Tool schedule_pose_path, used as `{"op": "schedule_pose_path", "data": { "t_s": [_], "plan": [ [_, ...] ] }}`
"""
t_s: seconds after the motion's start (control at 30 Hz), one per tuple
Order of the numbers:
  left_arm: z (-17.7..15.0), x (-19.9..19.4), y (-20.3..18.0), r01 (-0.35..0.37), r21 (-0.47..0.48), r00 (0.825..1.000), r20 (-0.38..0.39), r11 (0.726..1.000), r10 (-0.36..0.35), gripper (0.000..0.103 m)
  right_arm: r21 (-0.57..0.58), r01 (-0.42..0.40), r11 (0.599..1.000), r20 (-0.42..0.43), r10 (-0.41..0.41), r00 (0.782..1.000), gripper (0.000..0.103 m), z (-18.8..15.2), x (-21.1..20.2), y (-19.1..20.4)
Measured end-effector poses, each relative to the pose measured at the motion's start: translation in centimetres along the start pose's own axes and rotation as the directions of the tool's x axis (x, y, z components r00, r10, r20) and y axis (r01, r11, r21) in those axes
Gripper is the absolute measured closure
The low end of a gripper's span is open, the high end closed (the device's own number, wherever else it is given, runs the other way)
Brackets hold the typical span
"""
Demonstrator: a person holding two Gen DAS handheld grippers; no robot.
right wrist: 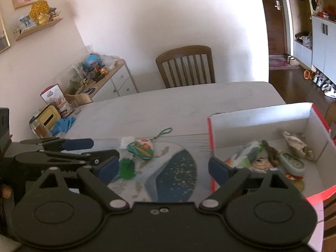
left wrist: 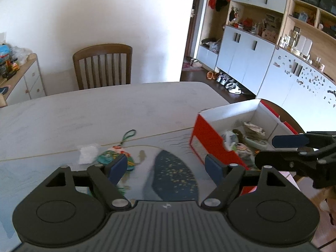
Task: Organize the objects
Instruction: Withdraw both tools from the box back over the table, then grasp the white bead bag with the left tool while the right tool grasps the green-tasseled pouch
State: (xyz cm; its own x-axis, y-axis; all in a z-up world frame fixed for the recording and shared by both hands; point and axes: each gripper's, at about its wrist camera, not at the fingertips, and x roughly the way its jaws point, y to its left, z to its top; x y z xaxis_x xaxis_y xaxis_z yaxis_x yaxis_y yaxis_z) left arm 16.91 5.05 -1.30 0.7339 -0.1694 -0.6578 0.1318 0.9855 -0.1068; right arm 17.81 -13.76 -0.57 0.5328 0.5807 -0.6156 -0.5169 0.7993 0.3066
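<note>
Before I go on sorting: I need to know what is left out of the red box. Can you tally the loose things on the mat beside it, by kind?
Embroidered pouch with green cord and tassel: 1
Small white packet: 1
Total still on the mat, outside the red box: 2

Matt pale table top (right wrist: 189, 103), smooth, with a glossy printed mat (right wrist: 174, 174) along its near edge. Red-and-white cardboard box (right wrist: 262, 121) at the right edge, matt inside; stitched cloth pouch (right wrist: 141, 150) with a green cord and tassel on the mat, a crinkled clear plastic bag (left wrist: 87, 153) touching it. Varnished wooden chair (left wrist: 103, 67) at the far edge; matt black plastic grippers, left (left wrist: 166, 168) and right (right wrist: 163, 168), blue rubbery pads (left wrist: 117, 168), metal rivets.
</note>
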Motion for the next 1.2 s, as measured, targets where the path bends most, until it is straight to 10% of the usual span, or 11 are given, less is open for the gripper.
{"op": "schedule_pose_path", "data": {
  "t_s": [0.47,1.2],
  "plan": [
    [-1.2,0.5,6.1,-0.014,-0.056,1.000,0.011,0.998,0.015,0.000,-0.068,-0.020,0.997,-0.008,0.020,1.000,0.001,0.4,3.4,5.4],
    [-2.5,8.1,17.4,-0.127,-0.111,0.992,-0.041,0.986,0.123,0.000,-0.032,0.017,0.999,-0.132,-0.021,0.991,0.001,3.6,13.8,7.1]
  ]
}}
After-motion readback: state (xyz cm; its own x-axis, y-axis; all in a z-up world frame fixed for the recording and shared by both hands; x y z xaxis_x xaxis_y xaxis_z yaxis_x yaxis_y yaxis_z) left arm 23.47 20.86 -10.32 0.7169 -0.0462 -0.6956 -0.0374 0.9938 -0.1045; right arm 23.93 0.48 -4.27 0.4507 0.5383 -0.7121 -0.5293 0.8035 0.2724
